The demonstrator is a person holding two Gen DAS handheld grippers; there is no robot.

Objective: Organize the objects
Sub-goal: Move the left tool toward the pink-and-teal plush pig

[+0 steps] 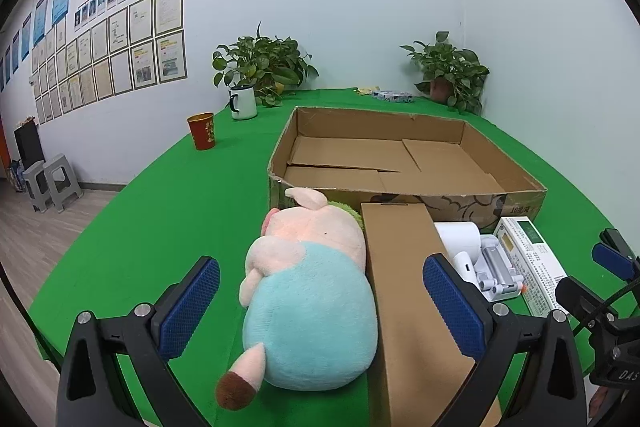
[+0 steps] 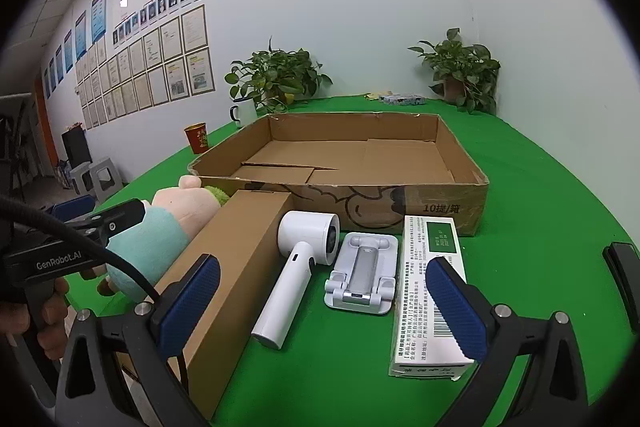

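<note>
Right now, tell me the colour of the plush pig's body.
Light teal-blue on the plush pig, with a pale pink head; the left wrist view shows it best.

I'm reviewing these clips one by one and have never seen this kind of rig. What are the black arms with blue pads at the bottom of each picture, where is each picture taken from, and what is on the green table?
There is no robot here. A person holds two hand-held grippers, each with a fisheye camera looking along its two fingers. One picture is from the left gripper, the other from the right gripper; the blue pads are their fingertips. Both stand open and hold nothing.

On the green table sits an empty shallow cardboard tray. In front of it lie, side by side, a plush pig, a long brown box, a white handheld device, a small folding stand and a white and green carton. Farther back are a red cup, a white mug and two potted plants.
</note>
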